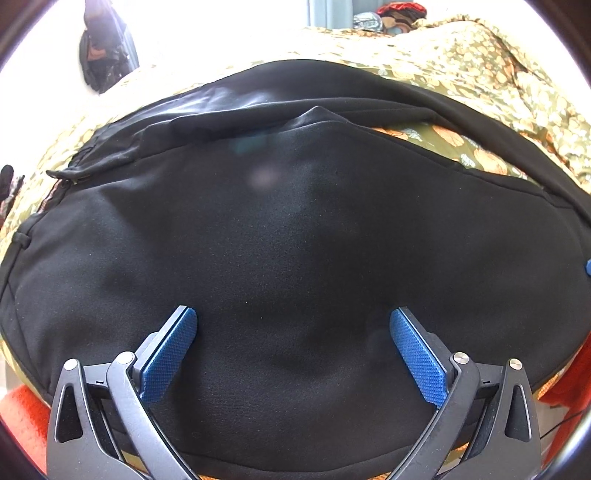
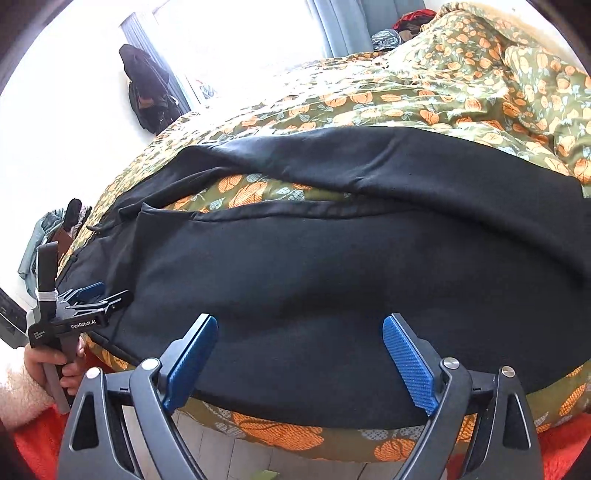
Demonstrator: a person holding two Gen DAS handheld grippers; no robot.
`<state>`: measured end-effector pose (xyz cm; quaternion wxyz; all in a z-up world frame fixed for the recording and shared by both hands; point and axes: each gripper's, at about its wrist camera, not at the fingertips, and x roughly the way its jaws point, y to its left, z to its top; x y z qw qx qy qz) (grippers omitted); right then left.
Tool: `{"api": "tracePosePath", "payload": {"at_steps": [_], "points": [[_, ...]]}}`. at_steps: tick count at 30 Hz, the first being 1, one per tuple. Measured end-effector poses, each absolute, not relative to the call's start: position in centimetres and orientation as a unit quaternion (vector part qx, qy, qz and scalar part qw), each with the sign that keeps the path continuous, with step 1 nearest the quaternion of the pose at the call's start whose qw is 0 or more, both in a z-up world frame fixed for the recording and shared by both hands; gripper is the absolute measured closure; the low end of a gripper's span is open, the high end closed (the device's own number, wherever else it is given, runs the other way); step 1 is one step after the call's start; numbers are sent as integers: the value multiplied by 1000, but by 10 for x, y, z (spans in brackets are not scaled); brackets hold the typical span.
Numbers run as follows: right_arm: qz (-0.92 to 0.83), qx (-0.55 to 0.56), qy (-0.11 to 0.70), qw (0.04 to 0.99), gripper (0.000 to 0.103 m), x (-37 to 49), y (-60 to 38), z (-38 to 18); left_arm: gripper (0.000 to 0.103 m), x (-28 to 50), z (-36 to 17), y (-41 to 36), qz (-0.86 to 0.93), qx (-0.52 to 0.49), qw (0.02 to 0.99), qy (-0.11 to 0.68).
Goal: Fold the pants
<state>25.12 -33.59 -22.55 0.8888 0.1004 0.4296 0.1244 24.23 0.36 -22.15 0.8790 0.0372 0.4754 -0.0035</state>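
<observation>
Black pants (image 1: 280, 236) lie spread flat on a bed with an olive, orange-flowered cover (image 1: 480, 74). The two legs part toward the right, with cover showing between them (image 2: 251, 192). My left gripper (image 1: 293, 321) is open and empty, its blue pads hovering over the waist end of the near leg. My right gripper (image 2: 299, 328) is open and empty over the near leg (image 2: 332, 280), close to the bed's front edge. The left gripper also shows in the right wrist view (image 2: 86, 295), held by a hand at the pants' left end.
The bed cover (image 2: 480, 92) is rumpled at the far right. Dark clothes hang on the wall (image 2: 147, 88) by a bright window. A pile of clothes (image 2: 406, 26) sits at the far end. Orange-red fabric (image 2: 33, 443) lies below the bed's front edge.
</observation>
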Motion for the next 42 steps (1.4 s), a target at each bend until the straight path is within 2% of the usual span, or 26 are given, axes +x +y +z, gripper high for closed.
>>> {"api": "tracePosePath", "payload": {"at_steps": [4,9,36,39,42], "points": [[132,93,439,884,12,256,-336,-233,0,243,-222,3,-2,37,880,473],[129,57,442,886,3,258,-323,-238,0,241,-222,5,-7,36,881,471],[135,13,435,890,0,248,-316,-243,0,239,-224,2,-1,40,884,466],[135,29,432,891,1,245,-319,-235,0,238,-224,2,0,41,884,465],[141,126,408,893,1,242,-344,-222,0,238,-224,3,0,42,885,464]]}}
